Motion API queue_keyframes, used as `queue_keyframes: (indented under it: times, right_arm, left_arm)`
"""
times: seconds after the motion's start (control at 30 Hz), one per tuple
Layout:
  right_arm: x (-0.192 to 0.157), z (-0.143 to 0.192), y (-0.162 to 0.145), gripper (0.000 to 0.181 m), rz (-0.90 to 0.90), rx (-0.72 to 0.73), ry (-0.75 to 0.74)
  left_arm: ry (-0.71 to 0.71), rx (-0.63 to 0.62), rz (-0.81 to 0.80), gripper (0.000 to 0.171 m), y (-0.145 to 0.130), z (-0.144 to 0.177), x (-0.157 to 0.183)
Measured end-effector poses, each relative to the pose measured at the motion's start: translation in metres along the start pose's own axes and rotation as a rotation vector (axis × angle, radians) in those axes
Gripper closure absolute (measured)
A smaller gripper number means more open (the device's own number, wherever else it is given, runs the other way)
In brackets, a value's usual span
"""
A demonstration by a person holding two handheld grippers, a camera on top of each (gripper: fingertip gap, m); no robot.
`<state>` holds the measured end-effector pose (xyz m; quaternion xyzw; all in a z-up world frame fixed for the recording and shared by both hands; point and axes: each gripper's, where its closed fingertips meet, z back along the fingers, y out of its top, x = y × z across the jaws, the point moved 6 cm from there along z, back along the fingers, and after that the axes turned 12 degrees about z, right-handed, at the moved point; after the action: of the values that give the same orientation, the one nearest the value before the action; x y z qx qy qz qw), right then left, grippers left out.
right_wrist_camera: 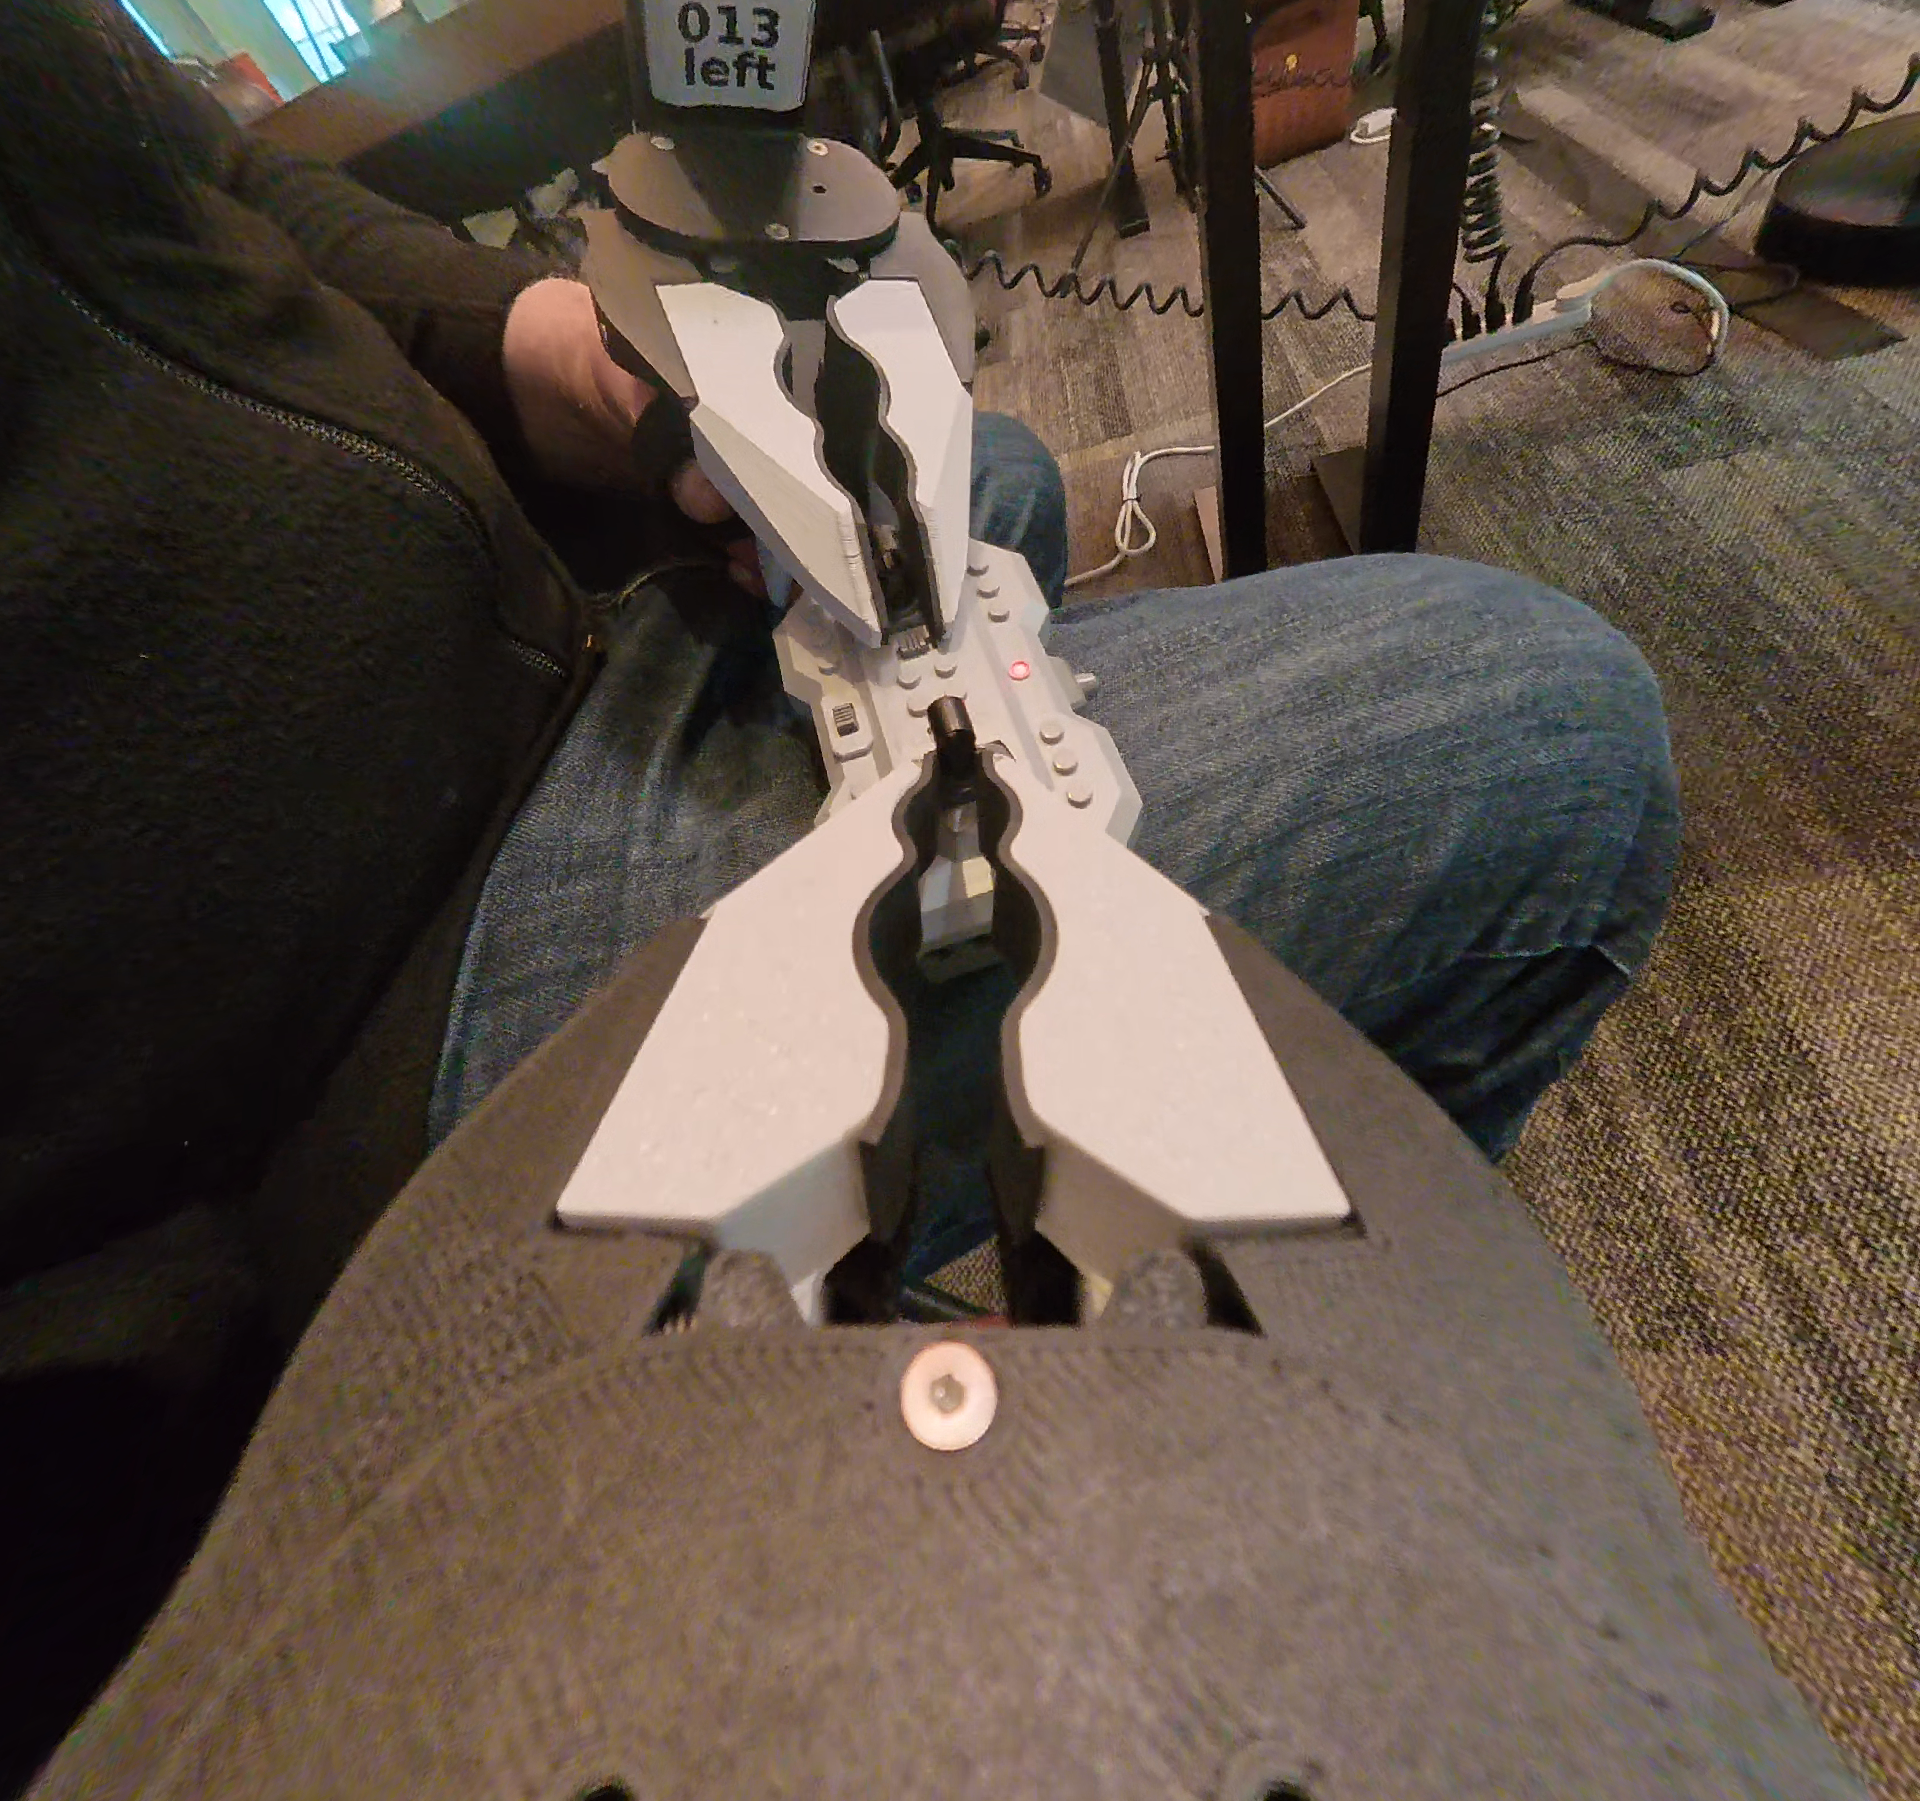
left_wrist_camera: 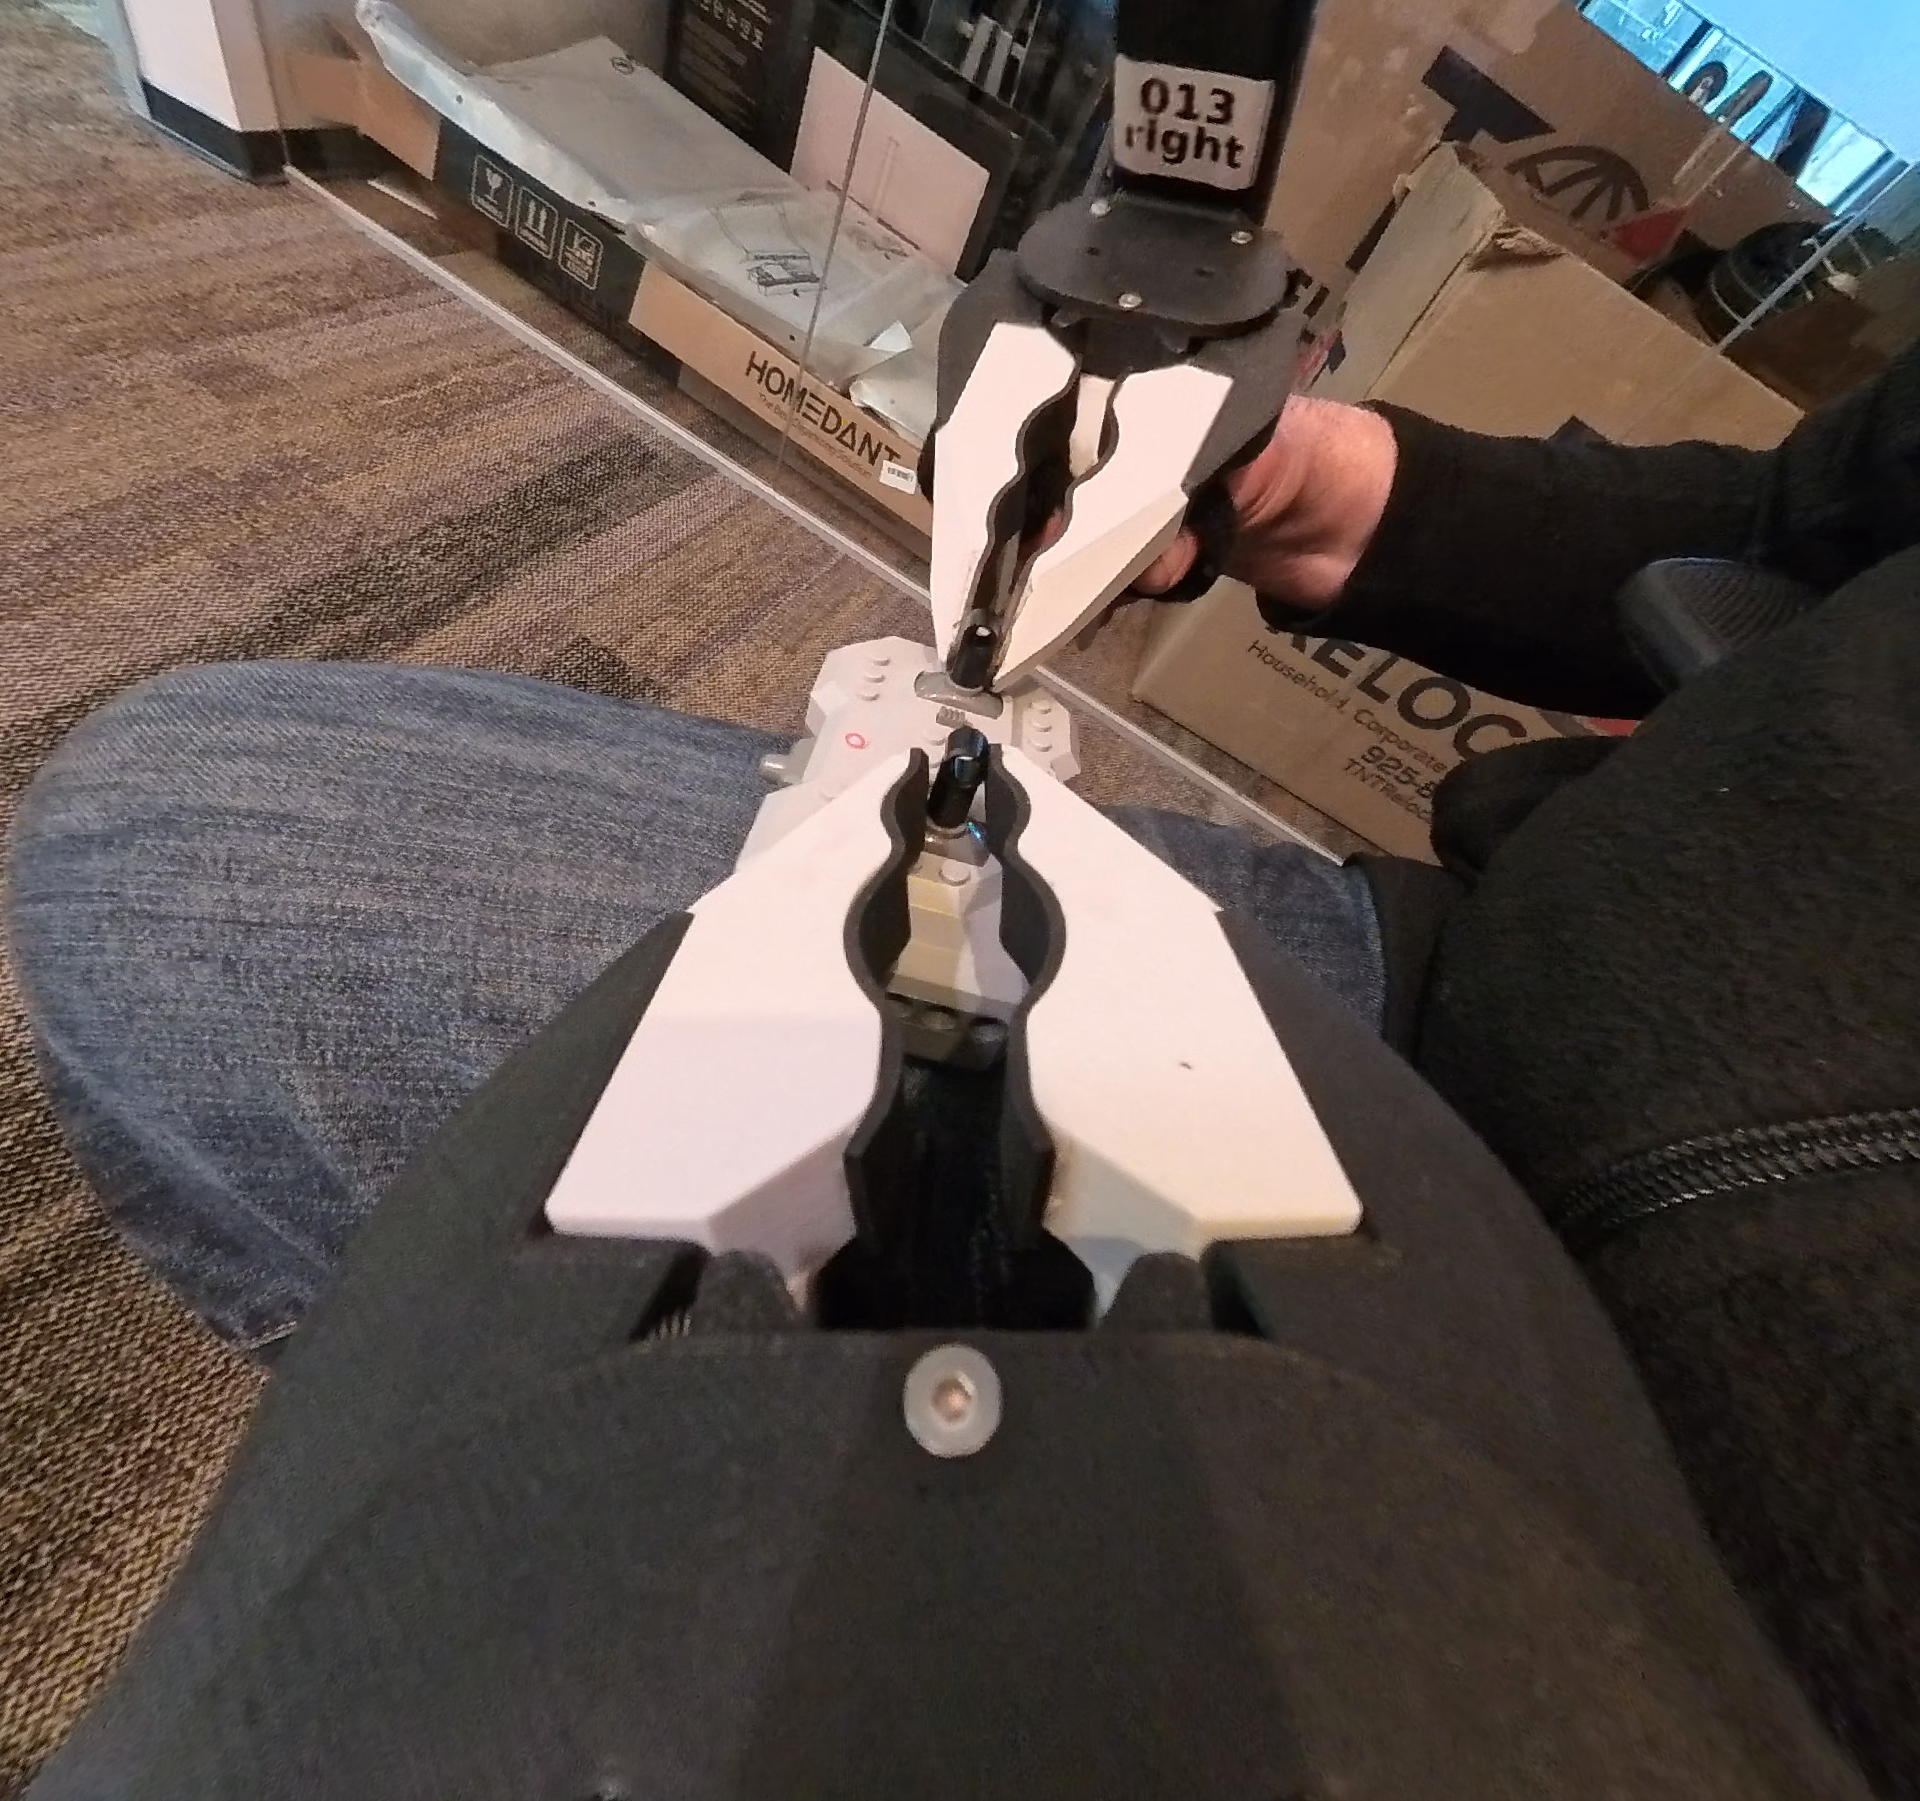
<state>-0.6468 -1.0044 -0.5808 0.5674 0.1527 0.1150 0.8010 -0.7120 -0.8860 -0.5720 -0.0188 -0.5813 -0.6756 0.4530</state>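
A grey brick-built model [left_wrist_camera: 847, 712] with studs and a red mark lies on the person's jeans-clad lap [left_wrist_camera: 364, 868]. My left gripper [left_wrist_camera: 958, 764] is shut on a small stack of pale bricks [left_wrist_camera: 940, 904] tipped with a black pin, just above the model's near end. My right gripper [left_wrist_camera: 977, 671] faces it from across the model, tips down on it. In the right wrist view my right gripper [right_wrist_camera: 954, 764] is shut on a small grey brick piece [right_wrist_camera: 956, 894] with a black pin. The left gripper [right_wrist_camera: 906, 631] is opposite, over the model [right_wrist_camera: 1039, 712].
Cardboard boxes [left_wrist_camera: 1507, 349] and flat packaging [left_wrist_camera: 675, 224] line a glass wall beyond the lap. Black desk legs [right_wrist_camera: 1236, 297], coiled cables [right_wrist_camera: 1143, 291] and a white cord [right_wrist_camera: 1143, 504] stand on patterned carpet [right_wrist_camera: 1714, 1024]. A dark sleeve [left_wrist_camera: 1558, 525] reaches in from the right. The tips of both grippers are at nearly the same place.
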Motion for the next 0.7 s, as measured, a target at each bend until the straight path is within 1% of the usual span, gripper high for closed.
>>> queue_keyframes:
  times: [0.07, 0.17, 0.23, 0.3, 0.4, 0.47, 0.63, 0.7]
  right_arm:
    - [0.0009, 0.0000, 0.0007, 0.177, -0.052, -0.003, 0.017]
    - [0.0055, -0.0004, -0.0016, 0.178, -0.163, 0.016, 0.056]
    - [0.0074, -0.0002, -0.0035, 0.178, -0.201, 0.033, 0.080]
    - [0.0077, -0.0004, -0.0028, 0.178, -0.190, 0.037, 0.071]
    - [0.0052, -0.0002, -0.0012, 0.177, -0.116, 0.035, 0.037]
    - [0.0032, 0.0006, -0.0013, 0.177, -0.087, 0.038, 0.034]
    - [0.0047, 0.0013, -0.0028, 0.178, -0.119, 0.018, 0.063]
    - [0.0069, 0.0008, -0.0032, 0.178, -0.179, 0.018, 0.082]
  left_arm:
    - [0.009, 0.001, -0.034, 0.163, -0.0011, 0.0004, 0.0016]
    - [0.047, 0.007, -0.138, 0.164, -0.0051, 0.0000, 0.0078]
    - [0.052, 0.000, -0.179, 0.165, -0.0068, -0.0007, 0.0101]
    - [0.052, -0.001, -0.188, 0.165, -0.0052, -0.0003, 0.0092]
    - [0.036, -0.001, -0.145, 0.162, -0.0047, -0.0004, 0.0090]
    - [0.027, -0.004, -0.130, 0.163, -0.0044, -0.0001, 0.0083]
    - [0.036, -0.007, -0.157, 0.165, -0.0050, -0.0015, 0.0083]
    - [0.046, -0.012, -0.182, 0.165, -0.0053, -0.0015, 0.0087]
